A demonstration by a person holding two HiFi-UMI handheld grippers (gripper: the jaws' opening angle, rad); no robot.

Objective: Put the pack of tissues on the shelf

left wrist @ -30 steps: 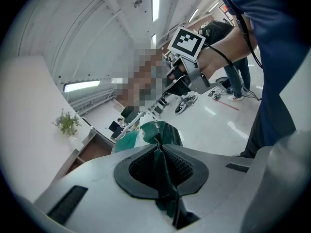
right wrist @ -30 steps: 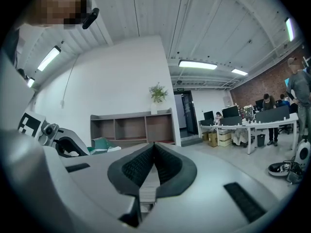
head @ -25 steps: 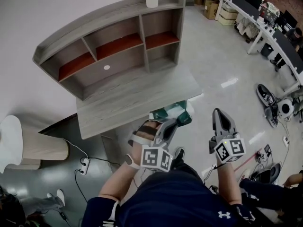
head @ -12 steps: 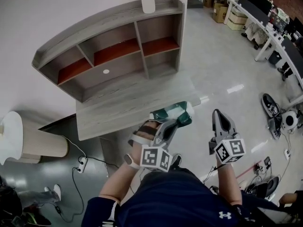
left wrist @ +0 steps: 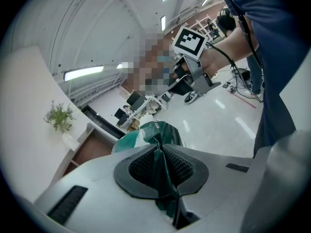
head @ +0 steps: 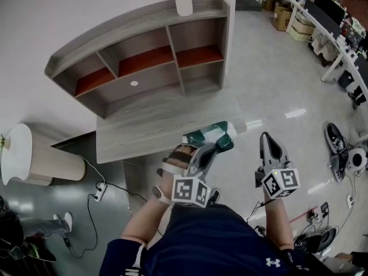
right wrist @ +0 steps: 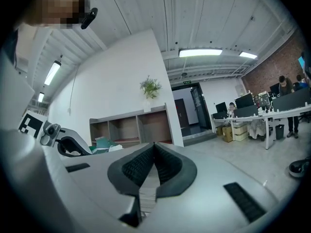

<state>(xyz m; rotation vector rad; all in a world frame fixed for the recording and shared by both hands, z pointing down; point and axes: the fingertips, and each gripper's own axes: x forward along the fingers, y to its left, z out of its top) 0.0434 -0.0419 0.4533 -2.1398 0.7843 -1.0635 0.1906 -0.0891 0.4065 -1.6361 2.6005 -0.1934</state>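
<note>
Below the head camera, the left gripper [head: 214, 148] reaches over the near edge of a grey wooden desk top [head: 144, 132], with a green-and-white pack of tissues [head: 210, 134] at its tips; the gripper body covers the pack's near end, so the grip itself cannot be read from here. The pack is above the desk's front right corner, well short of the shelf unit [head: 144, 62] at the back of the desk. Whether it touches the desk top is hard to tell. The right gripper [head: 268, 138] is off to the right over the bare floor [head: 276, 79], apart from desk and pack. A white vase [head: 184, 3] on top of the shelf unit is cut off by the frame's upper edge. In the left gripper view, the two jaws are pinched nearly together on a fold of the pack's green wrapper [left wrist: 159, 166], and the rest of the pack bulges beyond the tips, hiding much of the desk. A small potted plant [left wrist: 59, 116] shows at the left, and a mosaic patch covers the middle distance. In the right gripper view, the jaws meet at their tips [right wrist: 154, 144] with nothing between them. The shelf unit's open compartments show beyond, and the gripper body hides their lower parts and the desk top.
</note>
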